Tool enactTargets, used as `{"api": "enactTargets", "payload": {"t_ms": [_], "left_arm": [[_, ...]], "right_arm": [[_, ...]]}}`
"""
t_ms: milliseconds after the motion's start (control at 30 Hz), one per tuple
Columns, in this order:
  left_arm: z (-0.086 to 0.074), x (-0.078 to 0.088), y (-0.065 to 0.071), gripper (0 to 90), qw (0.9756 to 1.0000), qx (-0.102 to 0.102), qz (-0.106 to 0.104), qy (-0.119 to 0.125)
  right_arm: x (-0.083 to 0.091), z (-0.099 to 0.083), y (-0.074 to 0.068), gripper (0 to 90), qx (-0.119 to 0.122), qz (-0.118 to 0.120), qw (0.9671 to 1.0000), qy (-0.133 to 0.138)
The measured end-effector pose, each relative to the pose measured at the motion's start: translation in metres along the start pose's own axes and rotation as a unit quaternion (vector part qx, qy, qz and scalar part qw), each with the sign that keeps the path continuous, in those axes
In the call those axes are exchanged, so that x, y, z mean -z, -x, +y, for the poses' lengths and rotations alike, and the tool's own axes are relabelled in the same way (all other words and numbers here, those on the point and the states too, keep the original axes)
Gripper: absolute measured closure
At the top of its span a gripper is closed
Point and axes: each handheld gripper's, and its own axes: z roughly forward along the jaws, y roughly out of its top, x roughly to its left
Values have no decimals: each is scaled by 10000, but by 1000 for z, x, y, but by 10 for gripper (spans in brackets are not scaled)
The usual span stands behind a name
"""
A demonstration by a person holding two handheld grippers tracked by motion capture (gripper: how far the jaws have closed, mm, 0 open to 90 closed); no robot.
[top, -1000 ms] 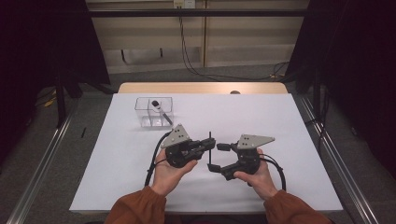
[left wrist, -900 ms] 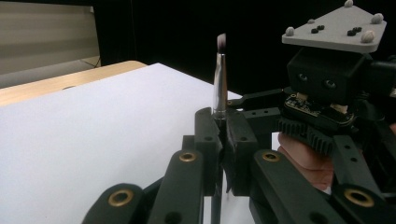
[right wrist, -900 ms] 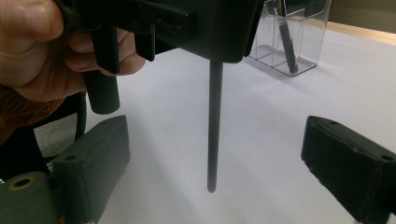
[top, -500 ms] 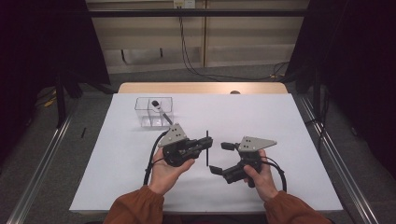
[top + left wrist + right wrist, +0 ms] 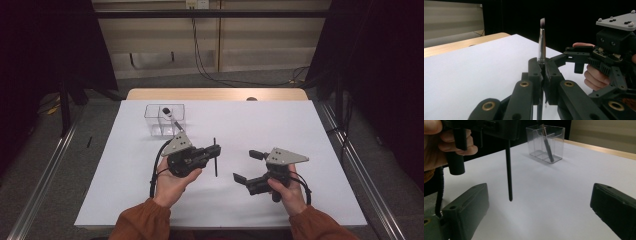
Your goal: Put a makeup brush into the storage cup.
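My left gripper is shut on a thin makeup brush at mid-table. In the left gripper view the brush stands upright from the closed jaws, silver ferrule and dark bristles on top. Its black handle hangs down, the tip just above the white sheet. My right gripper sits to the right of the brush, apart from it. Its jaws have just been opening and stand wide with nothing between them. A clear plastic box stands at the back left, with a second brush leaning in it.
A white sheet covers the table, leaving a strip of wood bare at the far edge. The clear box stands beyond the hanging handle. Metal rails run along both sides of the table on the floor.
The right gripper's jaws have spread wider and it has drawn back slightly to the right of the brush. The left gripper still holds the brush in about the same place.
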Motion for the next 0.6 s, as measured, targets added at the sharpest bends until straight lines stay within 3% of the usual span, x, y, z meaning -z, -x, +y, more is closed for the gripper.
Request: {"api": "enactTargets", "payload": {"t_ms": [200,600], "left_arm": [[0,2,-2,856,10000,-4,36,-4],[0,9,-6,856,9999,44,117,10]], "right_arm": [[13,-2,5,15,-23,-239,9995,189],[32,-8,14,4,-75,-494,9985,211]]}}
